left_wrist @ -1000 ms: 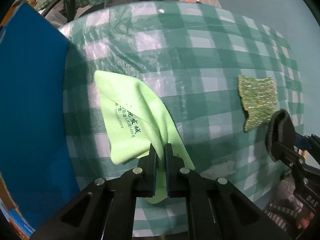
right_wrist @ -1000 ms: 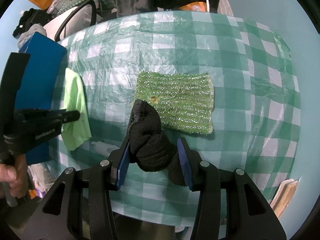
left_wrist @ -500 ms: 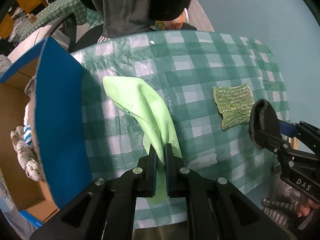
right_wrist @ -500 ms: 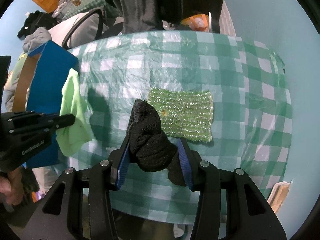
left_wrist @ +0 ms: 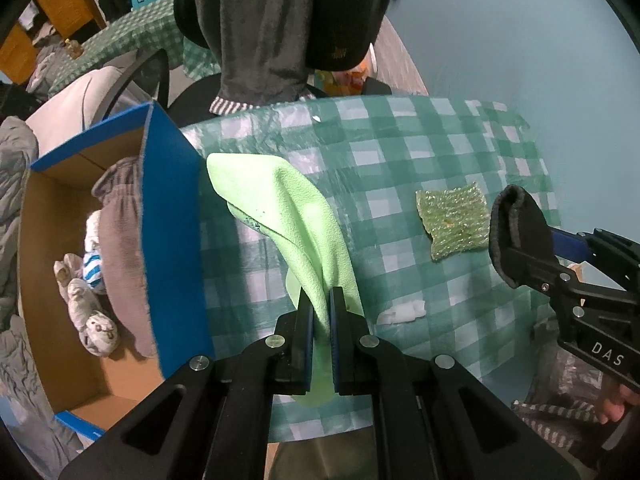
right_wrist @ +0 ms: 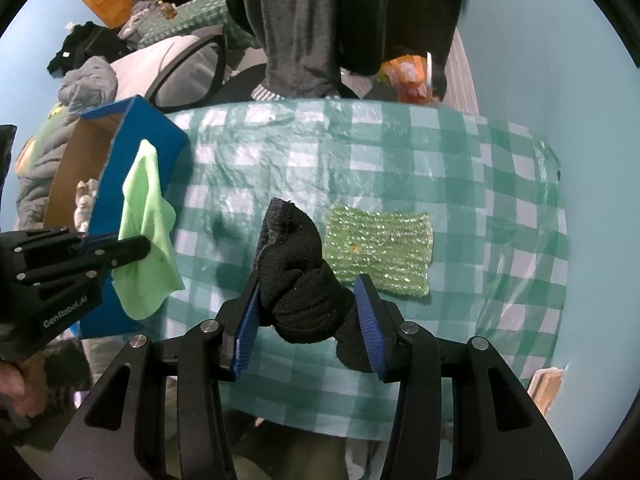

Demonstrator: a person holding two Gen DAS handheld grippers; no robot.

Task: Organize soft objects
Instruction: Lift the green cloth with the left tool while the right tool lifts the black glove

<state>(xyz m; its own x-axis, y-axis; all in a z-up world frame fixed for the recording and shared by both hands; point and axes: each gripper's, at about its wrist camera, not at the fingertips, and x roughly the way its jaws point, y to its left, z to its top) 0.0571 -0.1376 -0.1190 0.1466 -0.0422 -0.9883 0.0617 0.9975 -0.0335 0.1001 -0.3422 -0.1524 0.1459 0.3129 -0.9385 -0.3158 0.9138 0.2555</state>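
Left tongs (left_wrist: pixel 321 312) pinch the limp green cloth (left_wrist: pixel 288 216), draping beyond them; right tongs (right_wrist: pixel 308 304) squeeze a springy black sock (right_wrist: pixel 296 264) mid-bundle, holding securely.

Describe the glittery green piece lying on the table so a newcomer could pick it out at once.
Start at the table with the green checked cloth. The sparkly green scrubber lies flat on it, just beyond the black sock. Unlike the smooth lime cloth hanging beside the blue box, it glitters, and nothing holds it.

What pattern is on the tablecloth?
The tablecloth has a green and white check, seen best in the right wrist view.
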